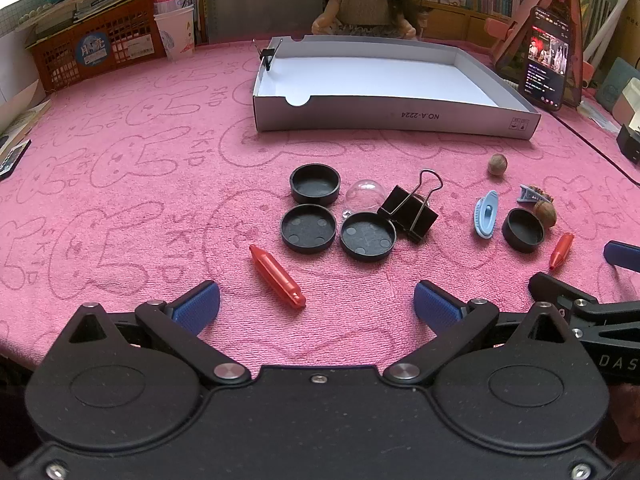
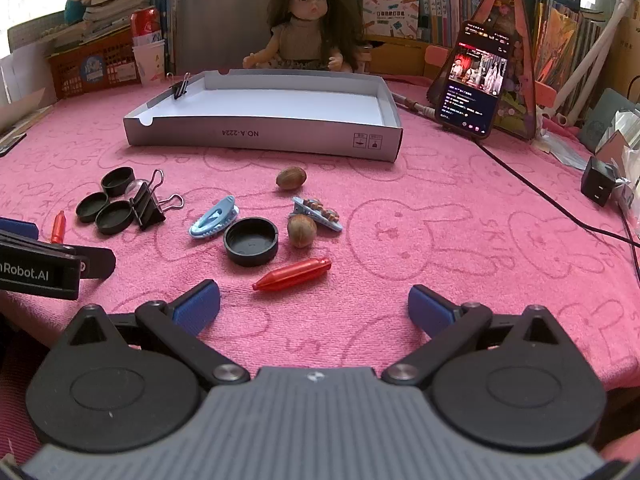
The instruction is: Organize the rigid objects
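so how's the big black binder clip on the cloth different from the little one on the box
The big binder clip lies loose on the pink cloth among the black lids, while the small binder clip is clamped onto the wall of the grey box. The big one looks much wider. Both are black with wire handles.

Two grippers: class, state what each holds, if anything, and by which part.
Nothing is held. The left gripper and right gripper both stand open above the pink bunny-print cloth, with nothing between their blue pads.
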Demonstrator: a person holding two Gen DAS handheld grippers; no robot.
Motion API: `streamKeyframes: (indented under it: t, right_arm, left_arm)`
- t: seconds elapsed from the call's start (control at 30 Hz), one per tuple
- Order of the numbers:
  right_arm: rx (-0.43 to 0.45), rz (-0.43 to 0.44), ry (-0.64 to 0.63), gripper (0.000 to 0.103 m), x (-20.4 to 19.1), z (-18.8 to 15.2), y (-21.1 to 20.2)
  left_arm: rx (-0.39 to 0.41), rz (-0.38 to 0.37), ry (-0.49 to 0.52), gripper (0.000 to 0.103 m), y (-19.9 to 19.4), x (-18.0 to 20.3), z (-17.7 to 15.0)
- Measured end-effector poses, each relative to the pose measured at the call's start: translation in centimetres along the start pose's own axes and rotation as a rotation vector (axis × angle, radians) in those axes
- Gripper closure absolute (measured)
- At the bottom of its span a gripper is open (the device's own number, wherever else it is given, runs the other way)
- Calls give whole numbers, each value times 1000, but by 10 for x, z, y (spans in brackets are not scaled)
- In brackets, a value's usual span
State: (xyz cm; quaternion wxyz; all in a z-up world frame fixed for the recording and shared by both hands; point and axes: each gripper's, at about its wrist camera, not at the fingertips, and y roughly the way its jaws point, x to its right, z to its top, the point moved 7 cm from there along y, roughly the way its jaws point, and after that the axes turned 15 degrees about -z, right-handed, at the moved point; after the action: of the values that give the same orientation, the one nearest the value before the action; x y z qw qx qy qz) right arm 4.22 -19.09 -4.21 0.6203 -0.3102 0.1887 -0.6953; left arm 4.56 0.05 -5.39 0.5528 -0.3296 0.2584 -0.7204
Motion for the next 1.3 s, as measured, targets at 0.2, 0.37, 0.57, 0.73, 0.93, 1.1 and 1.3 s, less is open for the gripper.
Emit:
streamKeyframes:
  t: [0.2,0.37,0.57,0.73,0.93,1.1,1.3]
  right_arm:
    - [1,8,1,0,-1,1,0]
    - [2,7,3,0,-1,1,0]
    - [14,4,13,0,-1,-1,0]
    - [3,5,9,0,-1,1,0]
    - [16,2,18,0,-2,0,0]
    - [22,0,21,0,-2,-1,0]
    - [33,7,17,0,-2,-2,-1]
  left_arm:
    - [12,-2,2,0,0,0,-2]
    - [21,-4,6,0,-3,1,-2]
    - [32,-6,12,0,-4,1,-2]
    - [35,-8,15,0,-5,0,-3]
    - [39,-8,17,0,-5,1,-2]
    - [40,-9,18,0,-5,1,-2]
    - [50,-14,24,0,-6,1,-2]
